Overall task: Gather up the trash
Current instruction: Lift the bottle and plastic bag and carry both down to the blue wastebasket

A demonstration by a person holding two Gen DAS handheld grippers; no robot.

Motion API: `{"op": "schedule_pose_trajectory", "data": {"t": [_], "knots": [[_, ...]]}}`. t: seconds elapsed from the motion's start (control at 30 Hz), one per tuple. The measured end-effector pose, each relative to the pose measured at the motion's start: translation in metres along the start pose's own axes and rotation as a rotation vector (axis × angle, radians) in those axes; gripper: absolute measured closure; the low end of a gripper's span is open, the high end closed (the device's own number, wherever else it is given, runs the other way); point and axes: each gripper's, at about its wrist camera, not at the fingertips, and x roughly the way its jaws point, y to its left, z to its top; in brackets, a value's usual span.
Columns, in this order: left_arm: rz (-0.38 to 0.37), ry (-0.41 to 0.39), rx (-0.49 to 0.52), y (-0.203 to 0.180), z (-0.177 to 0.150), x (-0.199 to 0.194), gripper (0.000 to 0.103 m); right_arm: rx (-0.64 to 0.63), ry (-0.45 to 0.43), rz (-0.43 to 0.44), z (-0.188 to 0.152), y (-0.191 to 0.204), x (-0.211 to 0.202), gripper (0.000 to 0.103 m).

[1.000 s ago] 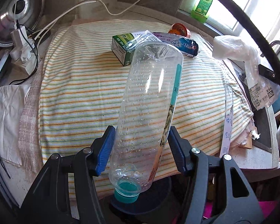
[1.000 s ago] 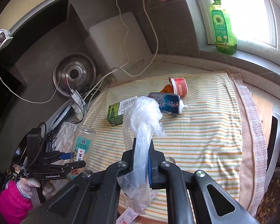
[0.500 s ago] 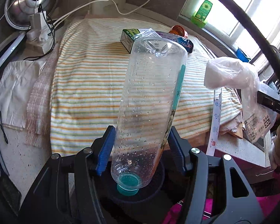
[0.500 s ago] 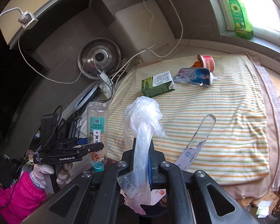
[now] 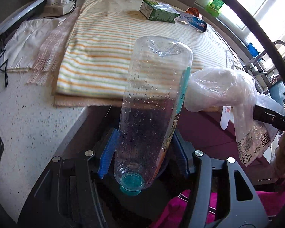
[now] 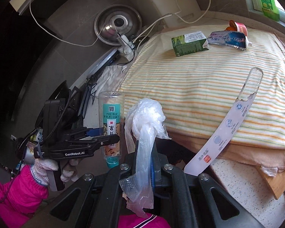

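Observation:
An empty clear bottle [image 5: 153, 104] with a teal cap hangs cap-down, and my left gripper [image 5: 144, 150] is shut on its lower body with the blue pads [image 5: 108, 152] against its sides. It is in front of the counter edge. The right wrist view shows the same bottle [image 6: 110, 117] in the left gripper [image 6: 102, 136], held by a gloved hand. My right gripper [image 6: 144, 163] is shut on a crumpled clear plastic bag [image 6: 144, 117], just right of the bottle. A green carton [image 6: 188, 43], a toothpaste tube [image 6: 228, 39] and a small red cup [image 6: 239, 25] lie at the far end of the striped towel [image 6: 199, 87].
A long white plastic strip [image 6: 233, 121] hangs over the towel's front edge. A pot lid [image 6: 117, 23], a power strip with cables [image 6: 125, 45] and white paper [image 5: 28, 39] crowd the left. Speckled counter [image 5: 34, 117] shows on the left, a wooden board [image 6: 275, 180] on the right.
Both grippers have drawn back from over the towel to in front of the counter edge and sunk lower. The bottle and the bag stay gripped as before.

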Motion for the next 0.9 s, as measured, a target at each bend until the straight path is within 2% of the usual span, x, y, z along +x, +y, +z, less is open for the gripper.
{"op": "schedule_pose_trajectory", "data": {"t": [0.57, 0.9], "knots": [[0.012, 0.124, -0.08, 0.023, -0.061, 0.051, 0.045, -0.097, 0.197, -0.057, -0.051, 0.016, 0.066, 0.099], [0.022, 0.206, -0.093, 0.024, -0.071, 0.094, 0.045, -0.116, 0.273, -0.129, -0.073, 0.008, 0.103, 0.099]]}}
